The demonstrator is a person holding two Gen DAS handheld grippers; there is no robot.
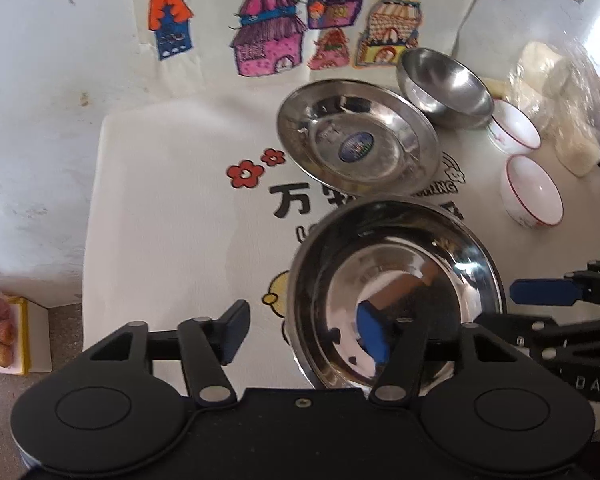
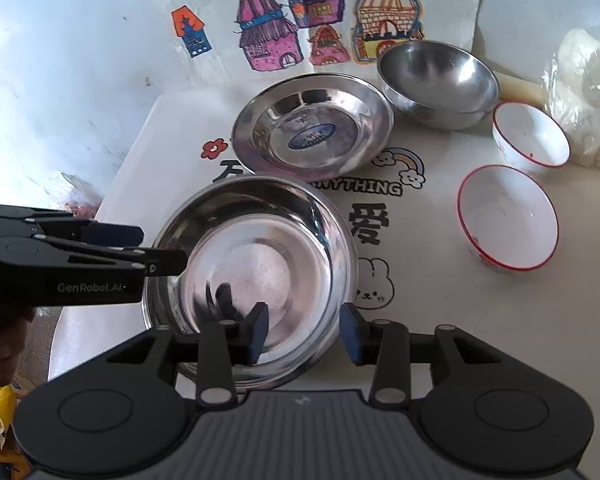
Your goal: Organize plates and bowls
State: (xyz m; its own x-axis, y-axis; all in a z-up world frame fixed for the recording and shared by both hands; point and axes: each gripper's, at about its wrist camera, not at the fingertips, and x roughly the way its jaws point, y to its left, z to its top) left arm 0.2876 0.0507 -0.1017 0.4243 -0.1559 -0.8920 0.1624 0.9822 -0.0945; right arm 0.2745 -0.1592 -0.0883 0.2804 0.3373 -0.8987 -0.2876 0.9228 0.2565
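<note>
White printed cloth (image 2: 420, 240) under steel dishes (image 2: 256, 276).

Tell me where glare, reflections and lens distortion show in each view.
Left wrist: the near steel plate mirrors a blue claw pad; fisheye bends the table edge. Right wrist: that plate shows bright glare; black vignette fills the corners.

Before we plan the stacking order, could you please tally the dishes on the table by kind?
Steel plates: 2, the near plate and the far plate with a blue sticker.
Steel bowl: 1, the deep one at the back.
White bowls with red rims: 2, one nearer, one farther.
Total: 5 dishes.
</note>
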